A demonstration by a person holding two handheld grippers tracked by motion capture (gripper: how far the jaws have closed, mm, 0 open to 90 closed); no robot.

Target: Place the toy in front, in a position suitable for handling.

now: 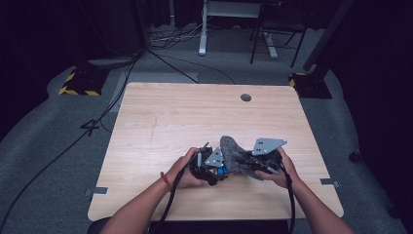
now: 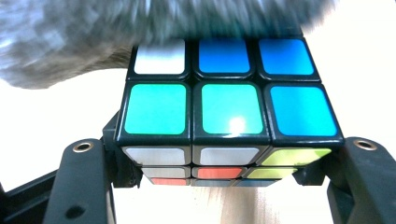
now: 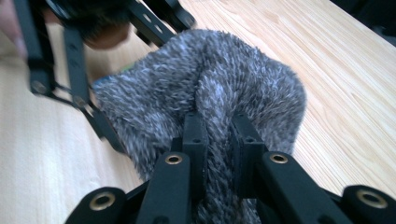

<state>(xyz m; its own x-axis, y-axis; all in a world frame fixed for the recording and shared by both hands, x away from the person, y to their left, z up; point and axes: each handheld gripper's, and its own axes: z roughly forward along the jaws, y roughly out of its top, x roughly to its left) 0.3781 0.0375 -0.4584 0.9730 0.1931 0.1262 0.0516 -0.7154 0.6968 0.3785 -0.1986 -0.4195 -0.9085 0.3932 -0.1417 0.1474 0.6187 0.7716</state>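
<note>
A light wooden table (image 1: 160, 122) stands on grey carpet (image 1: 44, 141); a round dark hole (image 1: 246, 97) sits near its far edge.

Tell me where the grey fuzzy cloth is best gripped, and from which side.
Grip a raised fold of the grey fuzzy cloth from the side away from the cube. The right claw pinches such a ridge; the cloth is soft and bunches.
</note>
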